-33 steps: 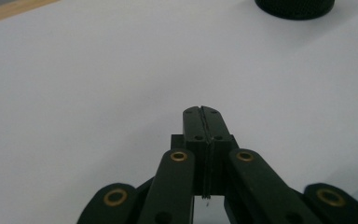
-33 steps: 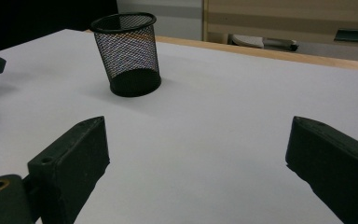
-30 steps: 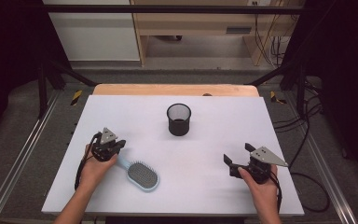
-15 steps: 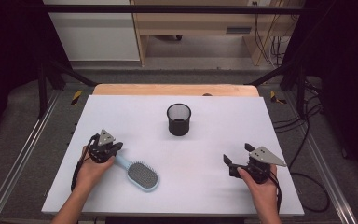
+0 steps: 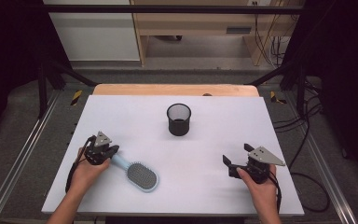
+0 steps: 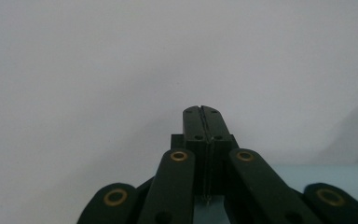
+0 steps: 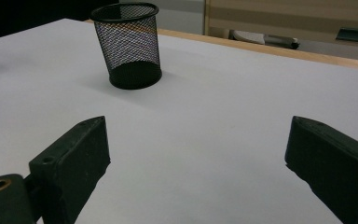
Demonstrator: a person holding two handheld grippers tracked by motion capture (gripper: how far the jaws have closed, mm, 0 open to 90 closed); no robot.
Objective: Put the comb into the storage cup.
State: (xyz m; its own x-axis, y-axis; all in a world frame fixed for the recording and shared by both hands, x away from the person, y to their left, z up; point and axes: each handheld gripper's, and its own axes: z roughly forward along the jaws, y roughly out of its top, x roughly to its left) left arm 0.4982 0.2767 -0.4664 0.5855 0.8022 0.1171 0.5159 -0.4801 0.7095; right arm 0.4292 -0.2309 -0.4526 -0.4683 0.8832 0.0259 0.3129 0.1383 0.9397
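Pale-blue plastic, the hairbrush (image 5: 137, 172) lies flat on the white surface (image 5: 214, 140), its handle beneath the left tool (image 5: 103, 154) whose jaws are pressed together — seemingly poised over it — while the right tool (image 5: 233, 164), spread, waits clear of the mesh cup (image 5: 179, 119).

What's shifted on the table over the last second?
Very little. The left gripper edged slightly up the table by the handle of the light blue oval hairbrush, jaws shut. The brush, the black wire-mesh cup and the open right gripper stayed put.

Black wire-mesh cup (image 5: 179, 120), matt white table (image 5: 214, 140).
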